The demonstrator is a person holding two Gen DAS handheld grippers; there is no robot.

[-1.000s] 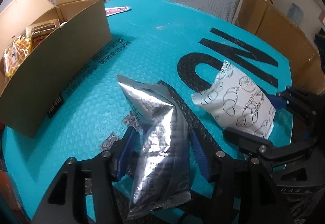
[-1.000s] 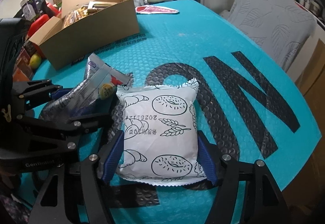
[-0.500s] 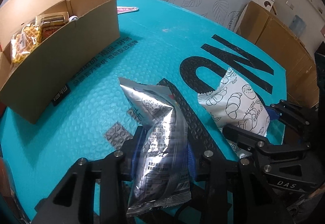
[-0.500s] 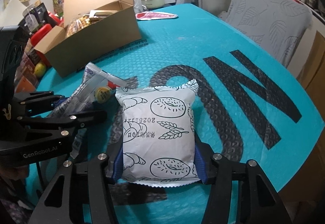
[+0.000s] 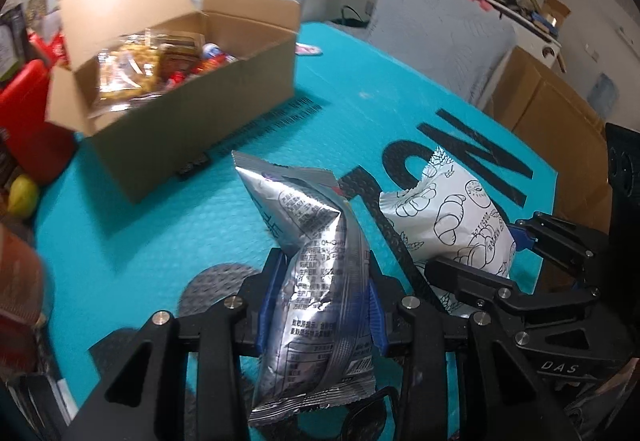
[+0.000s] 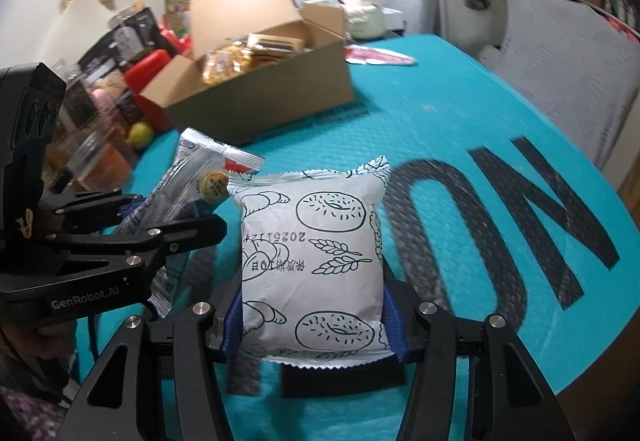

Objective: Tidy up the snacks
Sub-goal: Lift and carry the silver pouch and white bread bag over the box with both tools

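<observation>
While I watch both wrist feeds, the biggest thing I see is the teal counter (image 6: pixel 460 129) with its large black letters, stretching out under both tools. On its far left part stands an open cardboard box (image 5: pixel 192 109), flaps up, with several snack packs (image 5: pixel 132 69) already lying inside it. Behind the box I can make out a pale kettle (image 6: pixel 360 5), and a red-and-white wrapper (image 6: pixel 380 55) lies flat on the counter just beyond the box's right end. Nearer to me, my right hand-held gripper (image 6: pixel 312 317) is clamped on a white bread pack (image 6: pixel 312 241) printed with bagels and croissants; its 2 blue pads press on the pack's sides, and the pack's shadow on the counter below suggests it is lifted clear. Just to its left, my left hand-held gripper (image 5: pixel 318 305) is squeezed narrow around a silver foil snack bag (image 5: pixel 316 281), which is pinched at the waist and stands up between the pads with its crimped top tilted toward the box. Both packs are well apart from the box, side by side and nearly touching in the right wrist view.
</observation>
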